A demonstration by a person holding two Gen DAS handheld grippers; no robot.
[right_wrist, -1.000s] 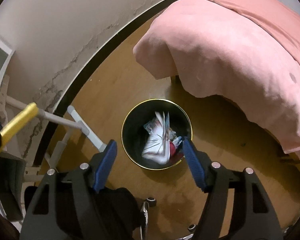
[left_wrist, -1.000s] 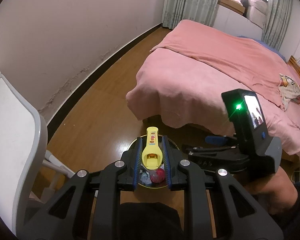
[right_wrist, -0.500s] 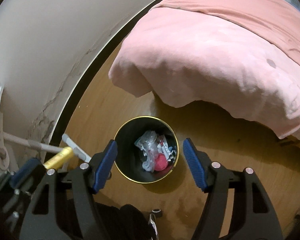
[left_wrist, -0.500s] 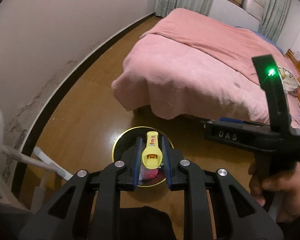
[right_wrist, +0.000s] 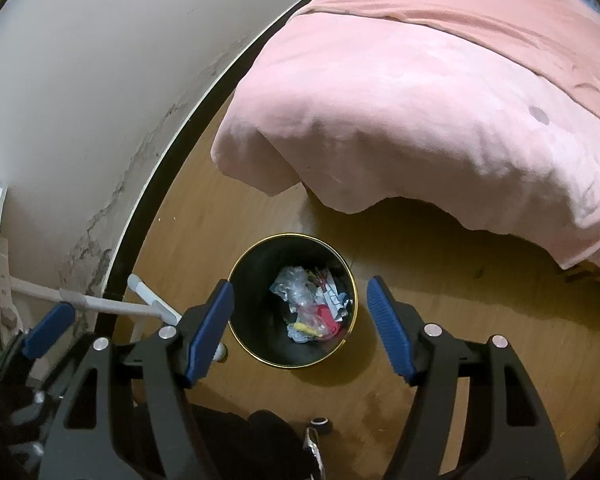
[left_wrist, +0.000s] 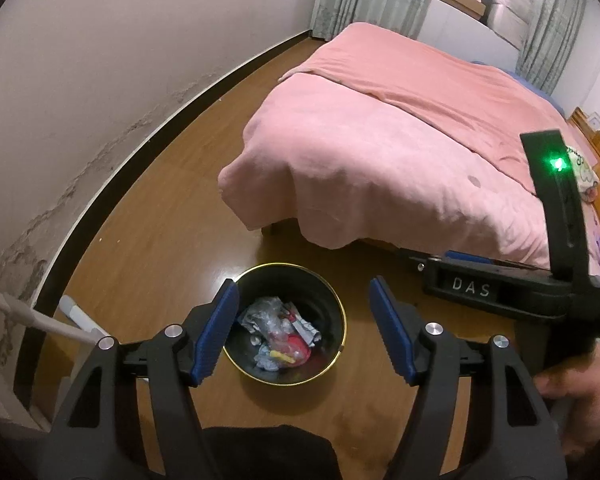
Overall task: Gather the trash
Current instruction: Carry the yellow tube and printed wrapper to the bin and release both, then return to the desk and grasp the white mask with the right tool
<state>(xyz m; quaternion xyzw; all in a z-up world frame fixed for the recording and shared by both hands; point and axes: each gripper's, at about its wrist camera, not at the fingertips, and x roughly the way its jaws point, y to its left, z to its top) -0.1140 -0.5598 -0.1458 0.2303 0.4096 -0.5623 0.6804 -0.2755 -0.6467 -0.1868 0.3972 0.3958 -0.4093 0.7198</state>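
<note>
- Two grippers in view, both angled down over a round black bin [left_wrist: 332,300] with a gold rim, standing on the wooden floor [left_wrist: 172,216].
- Left gripper [left_wrist: 304,334]: jaws have just been opening and now stand wide apart, nothing between the blue pads [left_wrist: 216,332]. Bin sits in the gap, far below.
- Yellow item [left_wrist: 281,356] lies in the bin at about 6 o'clock of the pile, on top of crumpled plastic wrap [left_wrist: 266,314], next to a red piece [left_wrist: 300,354].
- Right gripper [right_wrist: 300,326]: jaws spread wide, empty. Bin [right_wrist: 256,344] shows between its blue pads [right_wrist: 210,328] too, well below them.
- In the right wrist view the yellow item [right_wrist: 306,328] is at about 6 o'clock inside the bin, with the red piece [right_wrist: 328,316] just beside it and the clear wrap [right_wrist: 294,284] at 12 o'clock.
- In the left wrist view the right gripper's black body [left_wrist: 500,292] sits at 3 o'clock, lettered "DAS", green light [left_wrist: 556,165] on its upright part, with a hand [left_wrist: 576,384] on the grip below.
- Bed with pink blanket [left_wrist: 380,152] lies at 12 to 2 o'clock from the bin, the blanket edge hanging over the floor near it.
- White wall [left_wrist: 100,60] with dark baseboard runs at 9 to 11 o'clock; paint is flaking low down.
- White chair legs [right_wrist: 112,304] sit at 9 o'clock of the bin, close to it.
</note>
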